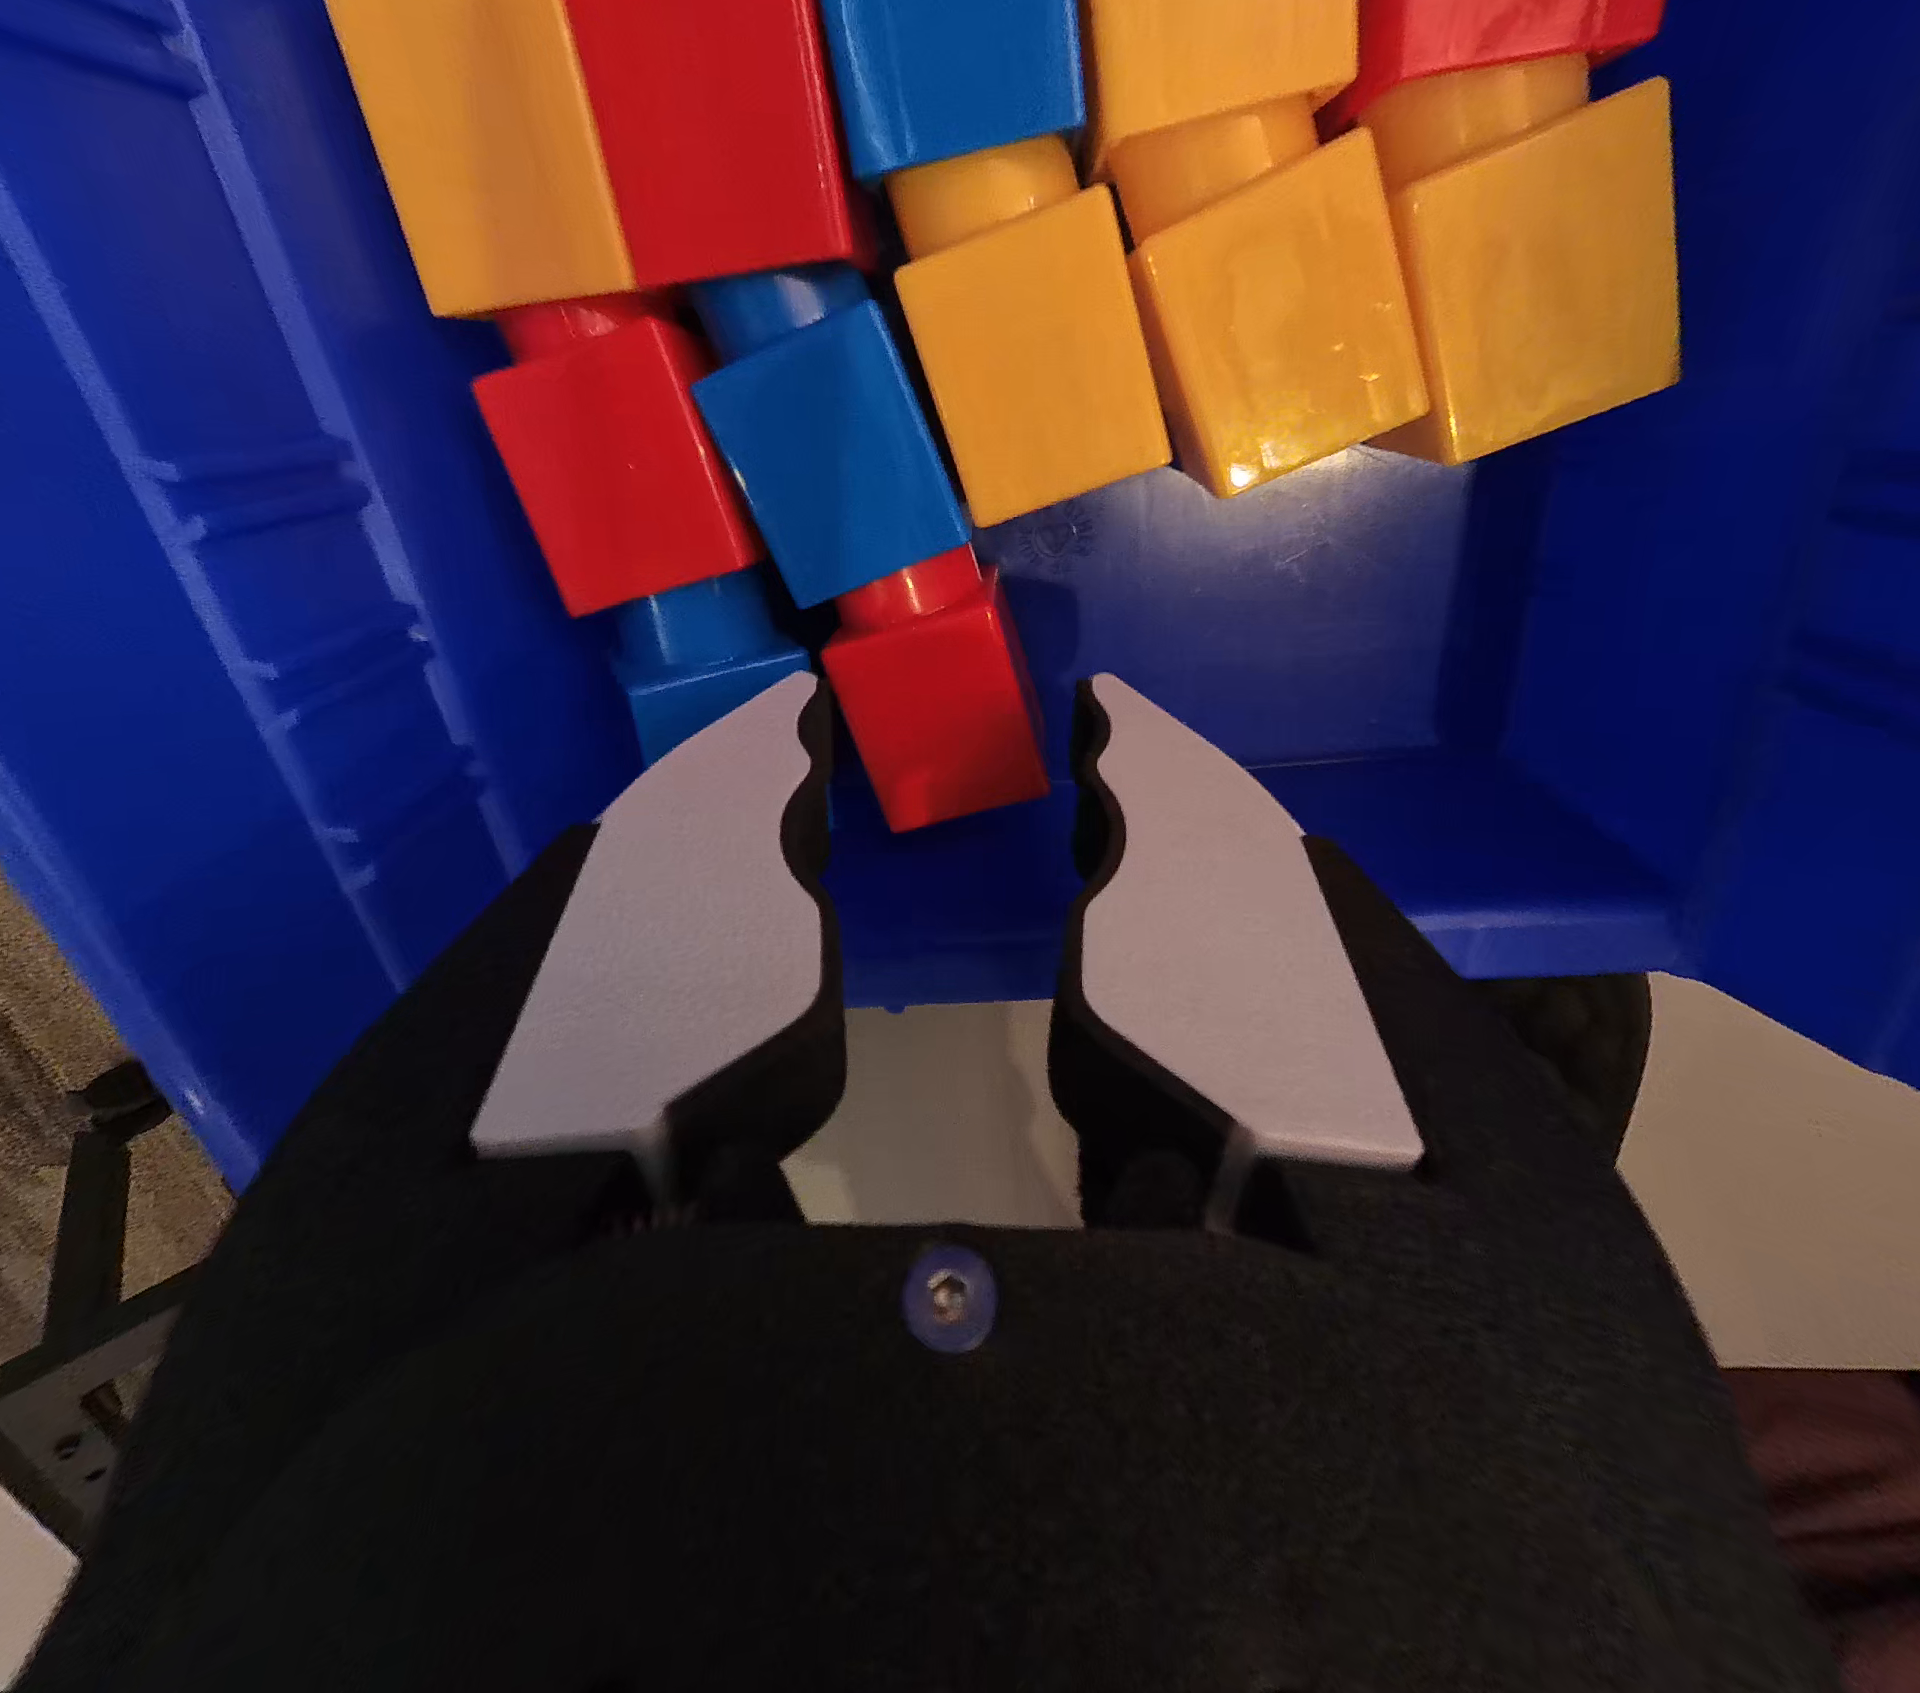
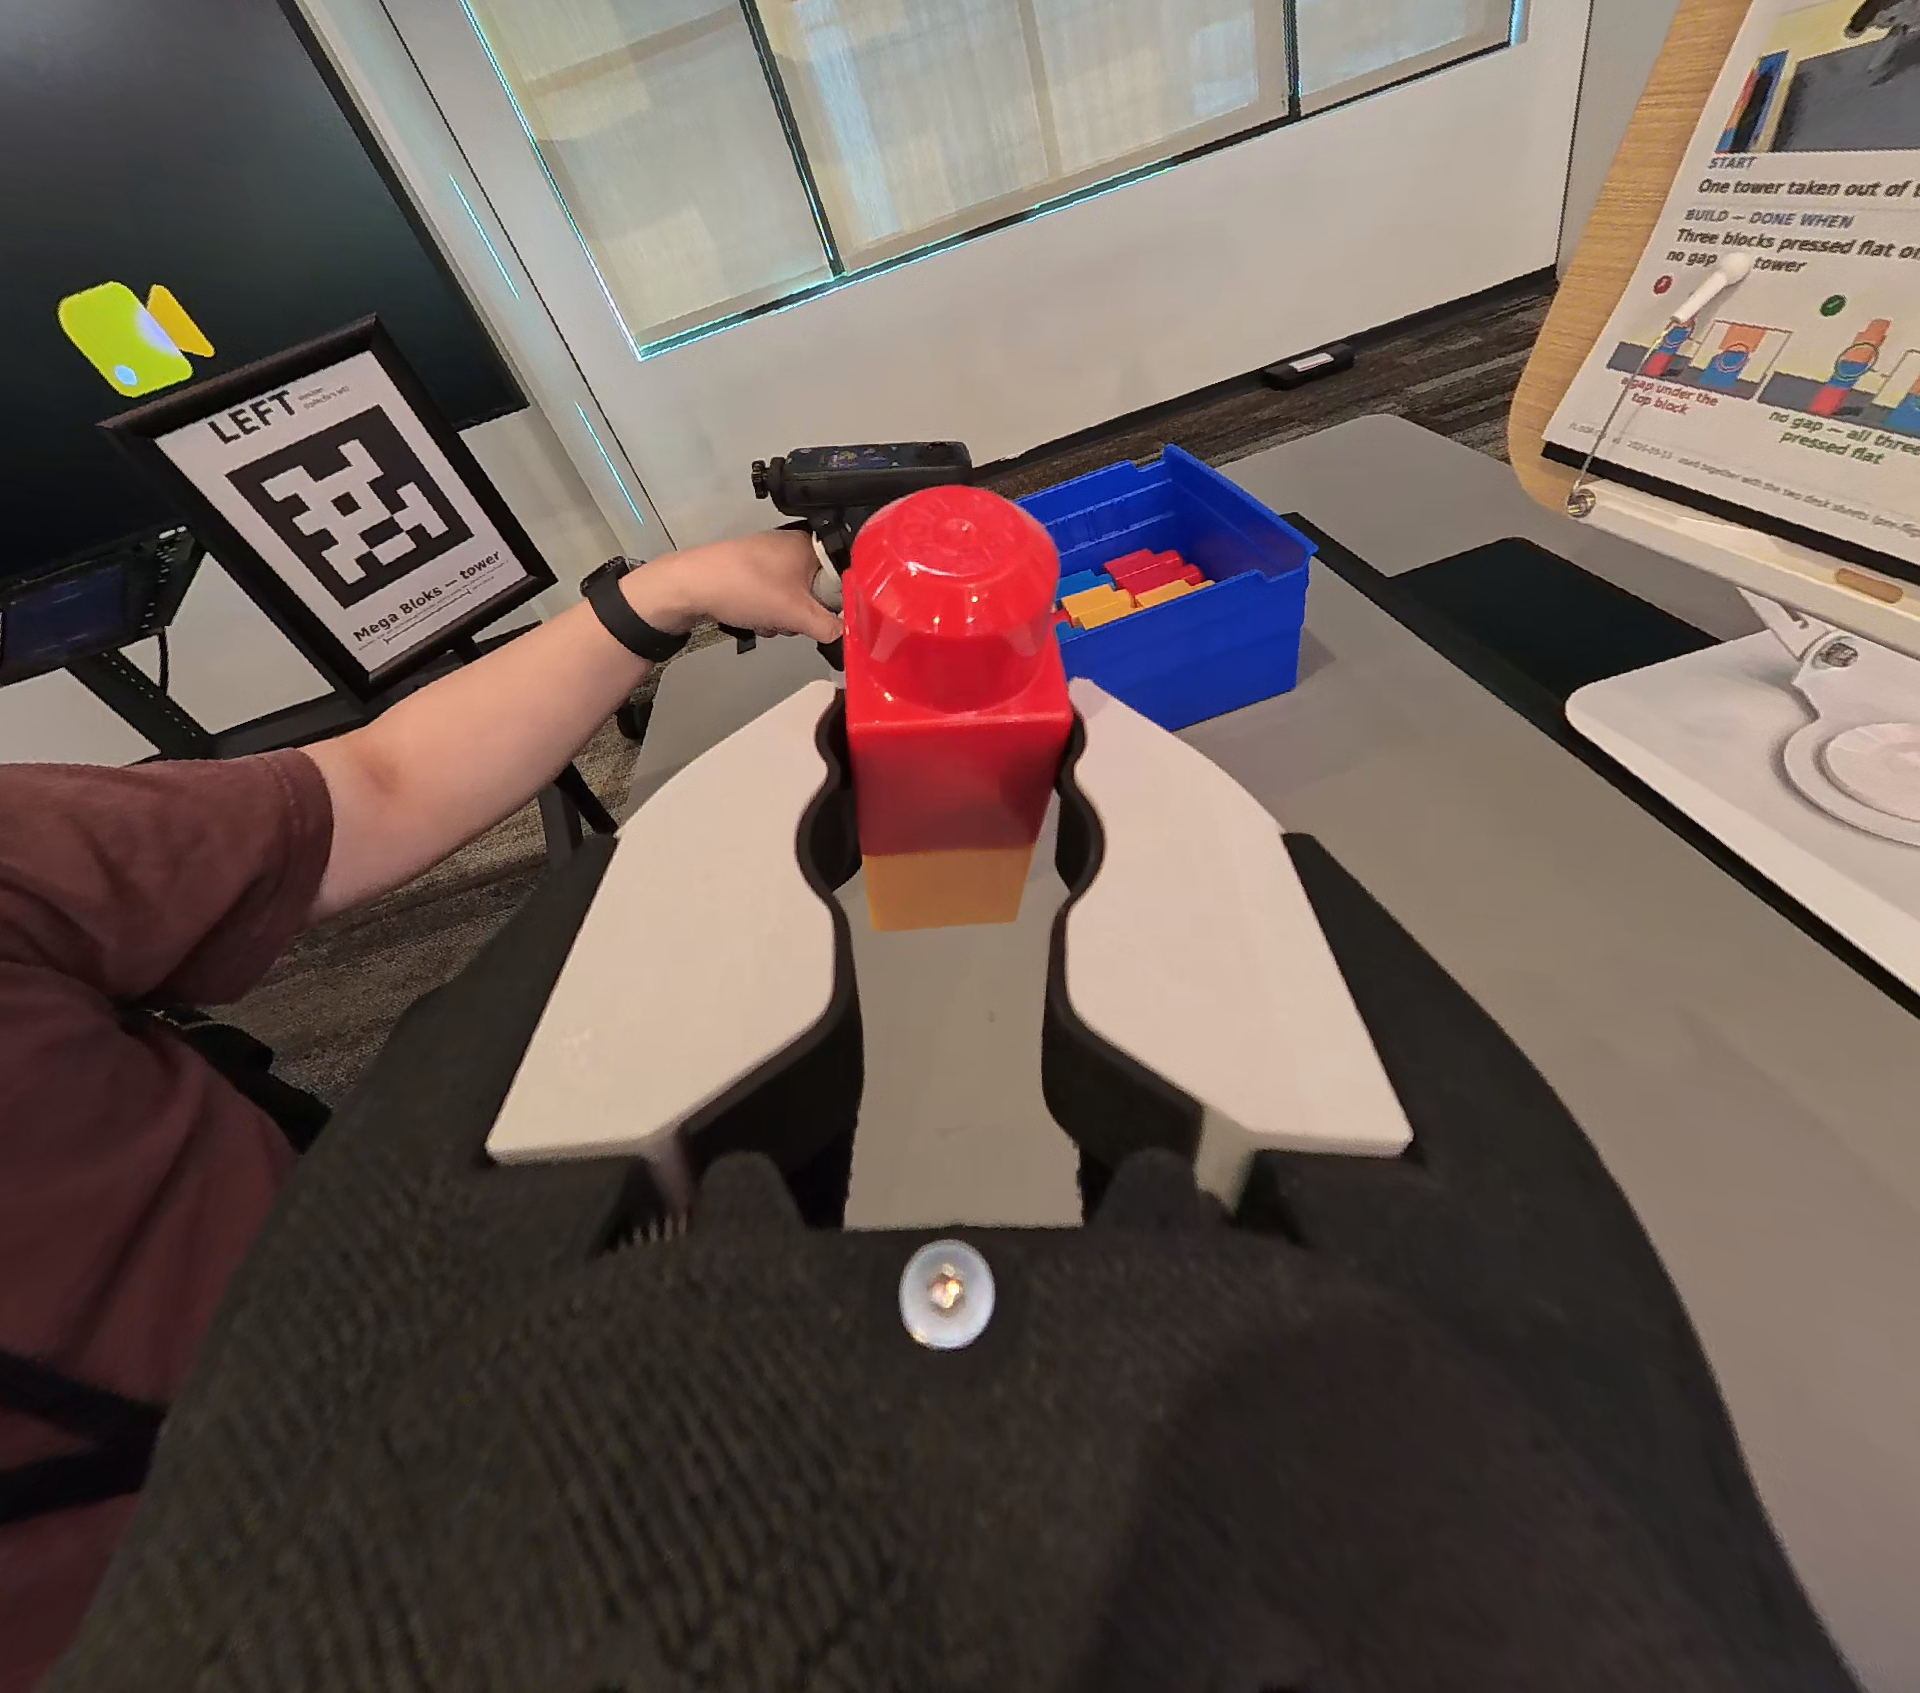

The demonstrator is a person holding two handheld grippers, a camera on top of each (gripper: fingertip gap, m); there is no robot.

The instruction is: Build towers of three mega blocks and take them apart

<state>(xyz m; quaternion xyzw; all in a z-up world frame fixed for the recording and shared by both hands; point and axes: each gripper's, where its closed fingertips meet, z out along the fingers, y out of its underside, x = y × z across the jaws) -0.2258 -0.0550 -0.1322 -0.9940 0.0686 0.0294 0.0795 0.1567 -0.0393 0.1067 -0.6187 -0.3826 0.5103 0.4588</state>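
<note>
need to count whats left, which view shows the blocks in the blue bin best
The left wrist view: it looks straight down into the blue bin, with the blocks large and separable. The right wrist view shows the bin far off, with only a few block tops visible.

Your bin (image 2: pixel 1184 635) sits on the table (image 2: pixel 1403 812) at about one o'clock from your right gripper (image 2: pixel 951 796), well beyond it. Towers of blocks (image 1: pixel 935 189) lie side by side in the bin, filling its far part. One end block (image 1: pixel 935 729) lies between your left gripper's (image 1: pixel 951 760) fingers, nearer the nine o'clock one. A framed sign (image 2: pixel 332 500) stands at ten o'clock, off the table. An instruction board (image 2: pixel 1766 189) stands at two o'clock.
</note>
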